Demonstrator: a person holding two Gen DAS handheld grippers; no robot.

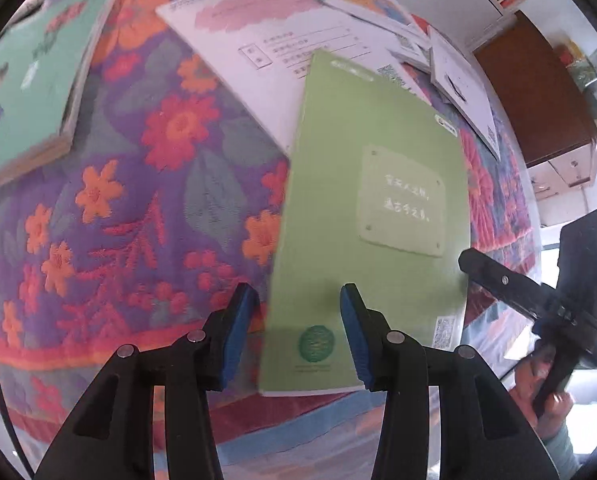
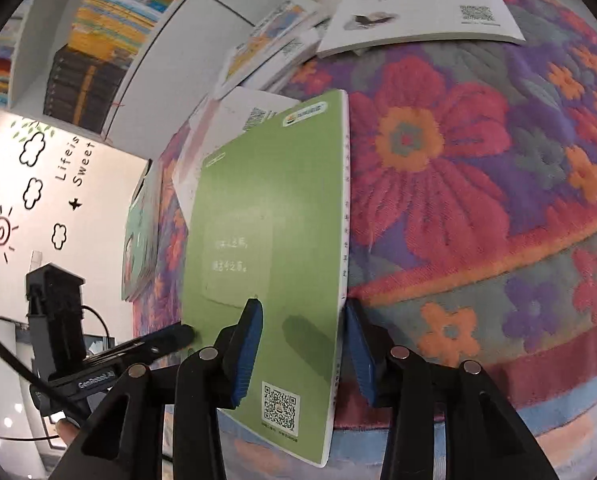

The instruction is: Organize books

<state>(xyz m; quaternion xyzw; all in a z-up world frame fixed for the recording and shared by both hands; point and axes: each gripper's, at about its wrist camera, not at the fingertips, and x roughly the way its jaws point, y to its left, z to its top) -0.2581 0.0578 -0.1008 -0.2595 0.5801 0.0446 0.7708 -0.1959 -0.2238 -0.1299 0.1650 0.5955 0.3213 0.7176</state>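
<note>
Blue-padded black left gripper (image 1: 300, 336) straddles the near left corner of a thin green softcover book (image 1: 374, 216) on a flowered woven cloth (image 1: 138, 184).

Its jaws stand partly apart: one pad sits over the green cover, the other over the cloth left of the book's edge, and neither visibly presses on it. Low centre in the right wrist view, the blue-padded right gripper (image 2: 304, 352) has the book's white spine edge between its partly parted pads; whether those pads touch the book cannot be told. Each gripper shows in the other's view, at the frame's lower side edge, a hand (image 1: 546, 392) wrapped round the right one's handle. Behind the green book, in the upper middle of the left view, lie a large white sheet-like book with a pink smear (image 1: 266, 28) and other white booklets; a mint-green thick book (image 1: 30, 80) lies at the upper left. Shelves of stacked books (image 2: 110, 28) fill the upper left of the right view.
</note>
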